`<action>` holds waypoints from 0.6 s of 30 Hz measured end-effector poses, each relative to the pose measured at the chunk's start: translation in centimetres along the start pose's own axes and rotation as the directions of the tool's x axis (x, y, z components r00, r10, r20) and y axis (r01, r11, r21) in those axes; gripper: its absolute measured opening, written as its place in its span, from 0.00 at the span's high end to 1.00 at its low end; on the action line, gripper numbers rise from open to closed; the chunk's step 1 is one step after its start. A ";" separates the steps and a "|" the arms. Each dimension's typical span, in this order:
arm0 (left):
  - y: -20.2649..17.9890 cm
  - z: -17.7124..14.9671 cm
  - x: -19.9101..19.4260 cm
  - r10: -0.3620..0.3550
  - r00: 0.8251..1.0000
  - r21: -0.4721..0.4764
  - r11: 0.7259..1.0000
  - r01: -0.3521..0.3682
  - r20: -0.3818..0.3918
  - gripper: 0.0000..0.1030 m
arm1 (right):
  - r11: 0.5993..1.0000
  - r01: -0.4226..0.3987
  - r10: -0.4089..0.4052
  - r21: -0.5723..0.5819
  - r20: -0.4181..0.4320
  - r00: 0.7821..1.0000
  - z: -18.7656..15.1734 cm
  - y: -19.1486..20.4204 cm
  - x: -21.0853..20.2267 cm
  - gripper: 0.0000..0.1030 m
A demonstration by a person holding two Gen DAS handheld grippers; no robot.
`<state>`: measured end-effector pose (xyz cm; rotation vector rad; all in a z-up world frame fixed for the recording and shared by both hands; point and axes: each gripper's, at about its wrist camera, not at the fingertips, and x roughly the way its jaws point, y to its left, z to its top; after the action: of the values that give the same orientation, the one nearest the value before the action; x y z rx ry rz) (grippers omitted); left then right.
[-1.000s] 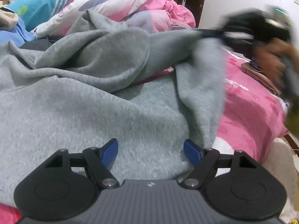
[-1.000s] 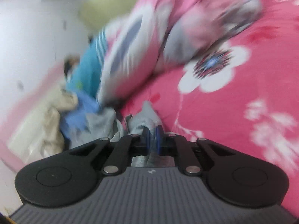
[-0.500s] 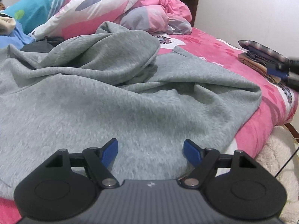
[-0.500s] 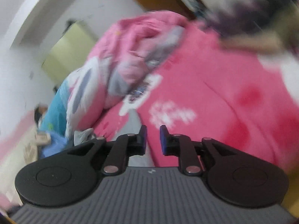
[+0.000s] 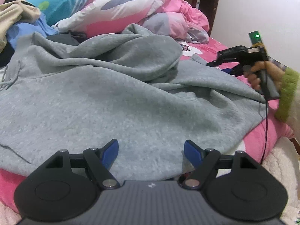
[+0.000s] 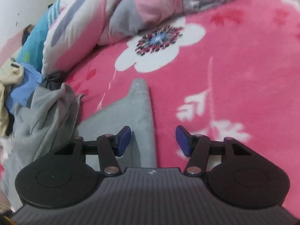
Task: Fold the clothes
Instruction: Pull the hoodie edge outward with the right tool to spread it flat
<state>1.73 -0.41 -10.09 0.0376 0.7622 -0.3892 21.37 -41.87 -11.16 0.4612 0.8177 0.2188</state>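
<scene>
Right now the grey hoodie (image 5: 116, 101) lies spread and rumpled over the pink flowered blanket (image 6: 234, 71), its hood bunched on top of the body. Beyond the hoodie a pink, white and grey duvet (image 5: 131, 5) is heaped up, with a blue pillow (image 5: 61, 3) beside it.

At the hoodie's near hem the left gripper (image 5: 151, 152) hovers, its 2 blue pads wide apart with nothing pinched between them.

At the hoodie's far side the right gripper (image 6: 153, 140) points down at a grey sleeve (image 6: 135, 108) laid flat on the blanket. Its jaws are opening; the sleeve's edge lies under the gap, the pads clear of the cloth. A hand (image 5: 262, 75) in a green cuff holds this gripper's handle.
</scene>
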 end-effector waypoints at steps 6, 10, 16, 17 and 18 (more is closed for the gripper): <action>0.4 0.4 0.8 -0.002 1.000 -0.013 1.000 0.002 -0.011 0.24 | 0.992 -0.109 0.102 0.061 0.101 0.990 0.9 1.4 -2.5 0.96; 0.4 0.7 1.2 -0.010 1.000 -0.007 1.000 0.010 -0.019 0.24 | 0.971 -0.202 0.144 0.128 0.363 0.921 1.1 -0.4 -12.0 0.97; 0.7 0.8 1.3 -0.025 0.999 0.012 1.000 0.025 -0.035 0.24 | 0.953 -0.126 -0.095 0.276 0.667 0.739 -6.0 -8.0 -25.4 0.97; 0.7 0.8 1.3 -0.024 0.999 0.013 1.000 0.025 -0.037 0.24 | 0.940 -0.099 -0.158 0.328 0.670 0.726 -8.0 -9.6 -26.4 0.97; 0.8 0.8 1.2 -0.023 0.999 0.015 1.000 0.024 -0.040 0.24 | 0.920 -0.084 -0.210 0.383 0.663 0.719 -10.1 -11.2 -27.1 0.97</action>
<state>3.38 -0.26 -10.41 0.0506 0.7993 -0.4178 -4.15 -58.35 -4.89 0.8276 0.1112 -0.1971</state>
